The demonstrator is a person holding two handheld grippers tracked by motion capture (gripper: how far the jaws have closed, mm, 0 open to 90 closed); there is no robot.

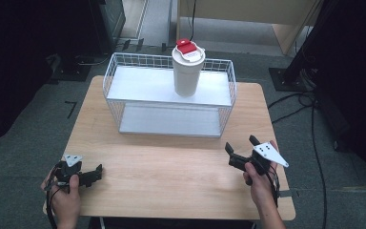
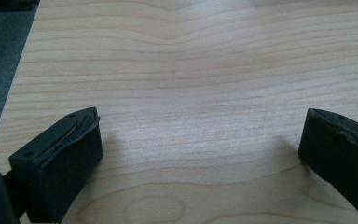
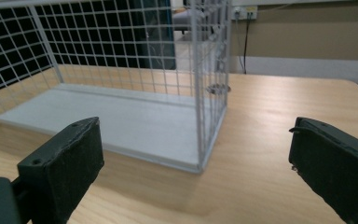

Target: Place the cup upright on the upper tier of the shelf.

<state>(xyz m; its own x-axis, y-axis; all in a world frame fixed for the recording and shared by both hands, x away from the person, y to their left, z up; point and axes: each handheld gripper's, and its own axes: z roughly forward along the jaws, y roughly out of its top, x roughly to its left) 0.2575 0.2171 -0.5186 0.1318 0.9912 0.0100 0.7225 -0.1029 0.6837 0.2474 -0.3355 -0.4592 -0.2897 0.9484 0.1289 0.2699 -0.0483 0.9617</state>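
A white tumbler (image 1: pixel 188 71) with a red-and-white lid stands upright on the top shelf of a white wire rack (image 1: pixel 138 87), at the far middle of the wooden table (image 1: pixel 171 167). My left gripper (image 1: pixel 95 174) rests low at the near left corner, jaws wide apart over bare wood. In the left gripper view, the left gripper (image 2: pixel 200 149) holds nothing. My right gripper (image 1: pixel 241 144) is held at the near right, open and pointing at the rack. In the right gripper view, the right gripper (image 3: pixel 196 140) faces the rack's lower shelf (image 3: pixel 107 116) and right front corner post (image 3: pixel 204 93), a short way off.
Grey carpet surrounds the table. Black cables (image 1: pixel 310 114) trail over the floor at the right, beside a dark stand base (image 1: pixel 286 76). Dark equipment (image 1: pixel 107 24) stands at the back left, and a wooden cabinet (image 1: pixel 248 12) at the back.
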